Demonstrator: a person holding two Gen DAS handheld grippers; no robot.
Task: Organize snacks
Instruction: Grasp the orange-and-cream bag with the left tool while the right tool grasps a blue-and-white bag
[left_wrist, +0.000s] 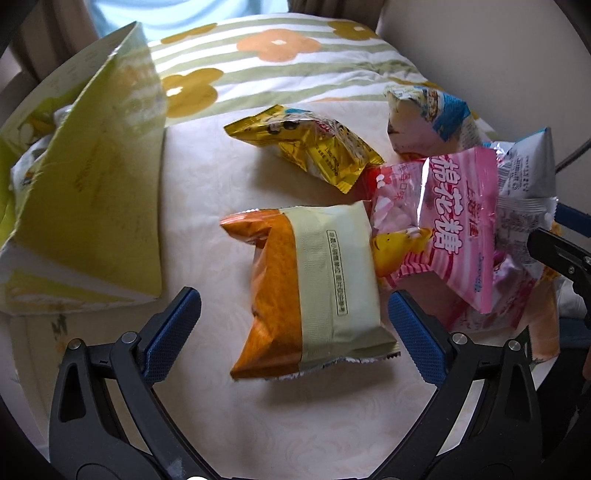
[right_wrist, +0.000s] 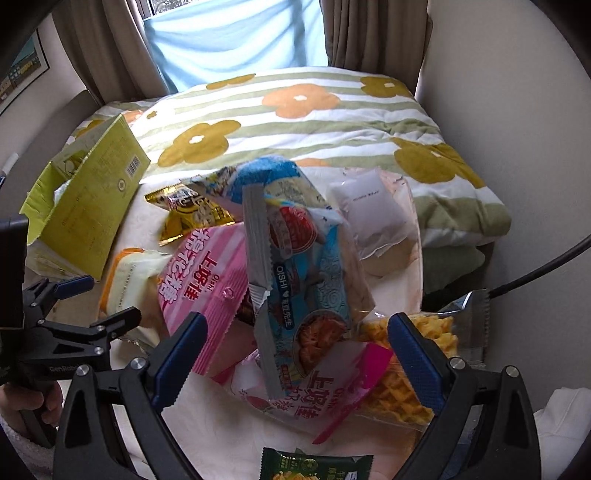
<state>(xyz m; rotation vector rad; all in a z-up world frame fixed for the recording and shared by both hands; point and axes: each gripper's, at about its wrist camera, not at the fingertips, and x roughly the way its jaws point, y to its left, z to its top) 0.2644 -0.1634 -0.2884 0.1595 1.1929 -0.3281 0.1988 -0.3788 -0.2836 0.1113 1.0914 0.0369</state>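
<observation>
**Snack sorting: barely started**

Our left gripper gapes wide around the orange-and-cream packet, right of the green box. Right gripper hangs wide over the pile, the pink marshmallow bag included. Most snacks look unsorted.

Count, right wrist view: one yellow-green carton; two pink marshmallow bags; one blue Oishi bag; one gold packet; one waffle-snack bag; one orange-and-cream packet; one clear white packet; one green packet.
</observation>
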